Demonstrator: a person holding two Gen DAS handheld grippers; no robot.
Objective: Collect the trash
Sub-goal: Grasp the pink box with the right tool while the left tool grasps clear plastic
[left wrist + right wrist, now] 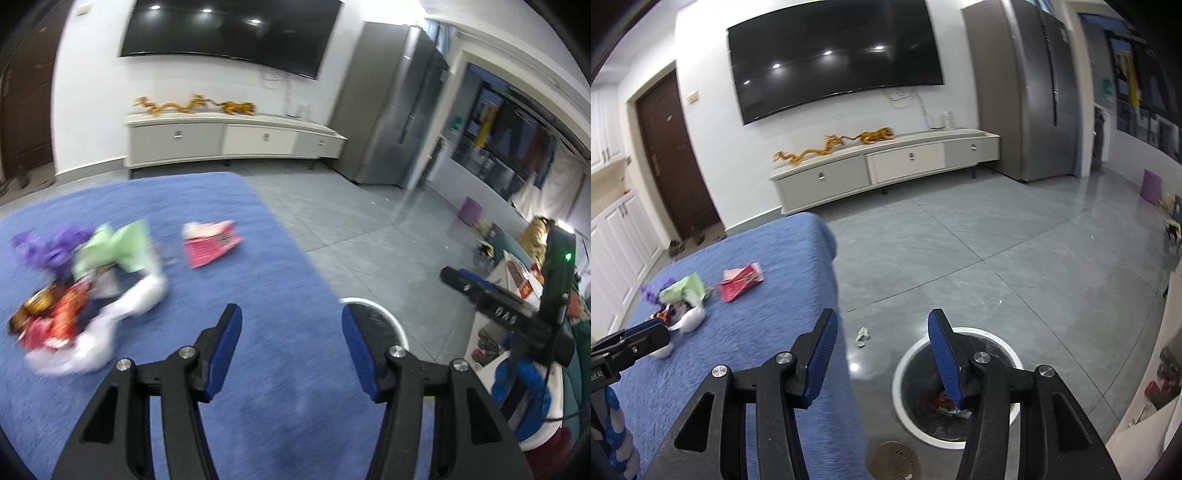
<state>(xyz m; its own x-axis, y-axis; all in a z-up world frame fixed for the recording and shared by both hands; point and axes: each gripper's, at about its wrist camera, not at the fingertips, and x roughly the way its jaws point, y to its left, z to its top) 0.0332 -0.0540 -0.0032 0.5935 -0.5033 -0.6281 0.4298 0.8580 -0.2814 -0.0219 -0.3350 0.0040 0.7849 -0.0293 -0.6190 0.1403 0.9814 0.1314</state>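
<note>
A pile of wrappers (74, 288) lies on the blue table cloth (221, 369) at the left: purple, green, white, red and orange pieces. A pink-red packet (210, 243) lies apart, further back. My left gripper (291, 350) is open and empty above the cloth's right part. My right gripper (882, 354) is open and empty, above the floor between the table edge and a round white-rimmed bin (960, 391) holding some trash. The pile (679, 299) and the packet (740, 282) also show in the right wrist view. The bin's rim (373, 314) shows in the left wrist view.
A small crumpled scrap (862, 336) lies on the grey floor beside the table. A TV cabinet (882, 166) stands along the far wall under a TV. A fridge (1030, 88) stands at the right. A cluttered side table (517, 288) is at the right.
</note>
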